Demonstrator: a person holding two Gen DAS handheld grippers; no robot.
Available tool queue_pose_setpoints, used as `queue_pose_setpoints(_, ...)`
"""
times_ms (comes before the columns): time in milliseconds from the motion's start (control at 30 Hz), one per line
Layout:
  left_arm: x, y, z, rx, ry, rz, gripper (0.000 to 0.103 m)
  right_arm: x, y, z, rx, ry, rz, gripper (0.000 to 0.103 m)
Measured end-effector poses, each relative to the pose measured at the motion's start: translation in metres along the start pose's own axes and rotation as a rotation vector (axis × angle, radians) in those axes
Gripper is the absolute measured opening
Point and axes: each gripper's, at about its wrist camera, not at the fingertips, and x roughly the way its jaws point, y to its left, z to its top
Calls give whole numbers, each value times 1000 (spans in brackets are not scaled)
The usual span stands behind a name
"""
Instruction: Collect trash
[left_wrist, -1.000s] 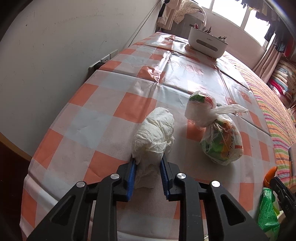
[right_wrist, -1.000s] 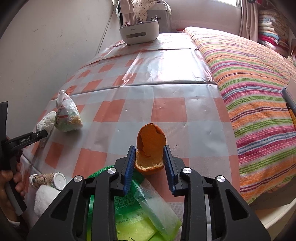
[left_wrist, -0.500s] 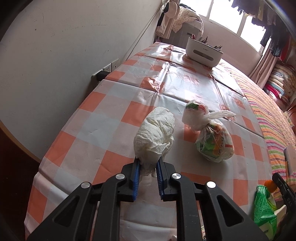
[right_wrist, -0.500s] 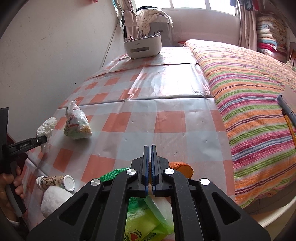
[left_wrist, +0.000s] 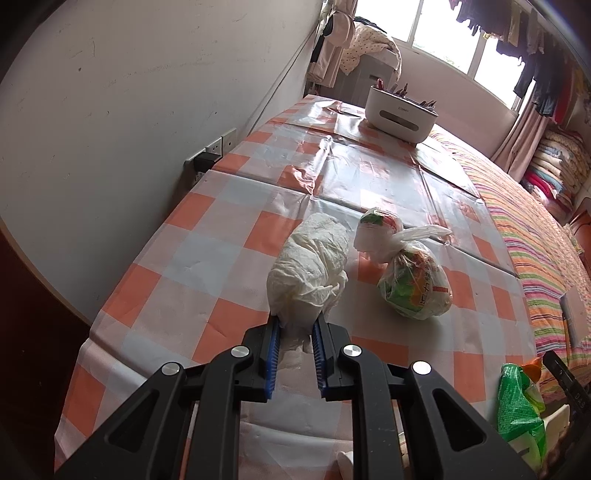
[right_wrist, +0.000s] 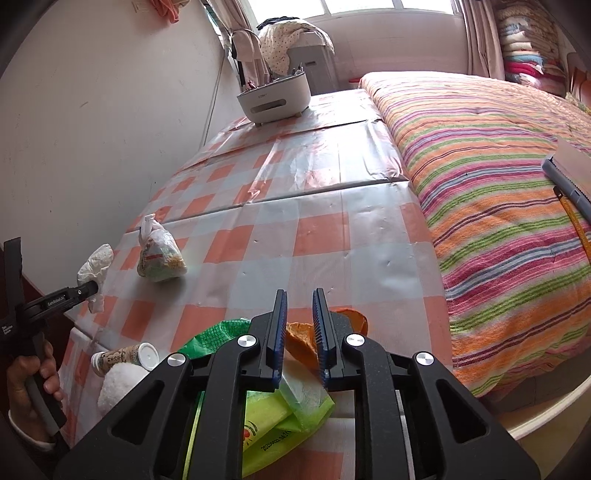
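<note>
Step in hand: tissue pickup. Left gripper (left_wrist: 295, 332) jaws have just been closing and now pinch the near end of the tissue wad (left_wrist: 310, 266) at 12 on the table (left_wrist: 207, 240). Next: lift clear and carry to the green bag (left_wrist: 521, 406) at 4. Right gripper (right_wrist: 299, 317) jaws are slightly apart and empty, with the orange peel (right_wrist: 354, 319) just past the tips at 1. Count: one wad, one peel, one green bag, one tied trash bag (left_wrist: 413, 284) at 2

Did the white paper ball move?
Yes. Pinched by the left gripper, the paper ball has drawn away from the tied snack bag, which stays put.
</note>
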Motion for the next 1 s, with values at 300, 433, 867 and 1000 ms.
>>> queue_pose_setpoints(300,-6,-8,-3,18,-5,-14,16,-16,11,-2,-74,-68,-4,35)
queue_pose_setpoints(433,-7,-7,-4,19,1,-16,16,-16,10,-6,-81,-60,-34,71)
queue_pose_setpoints(867,-6,-8,-6,20,16,-26,16,22,-24,-19,105,115,10,41)
queue_pose_setpoints(1000,-6,-8,-7,22,18,-25,16,19,-28,-17,121,100,17,27)
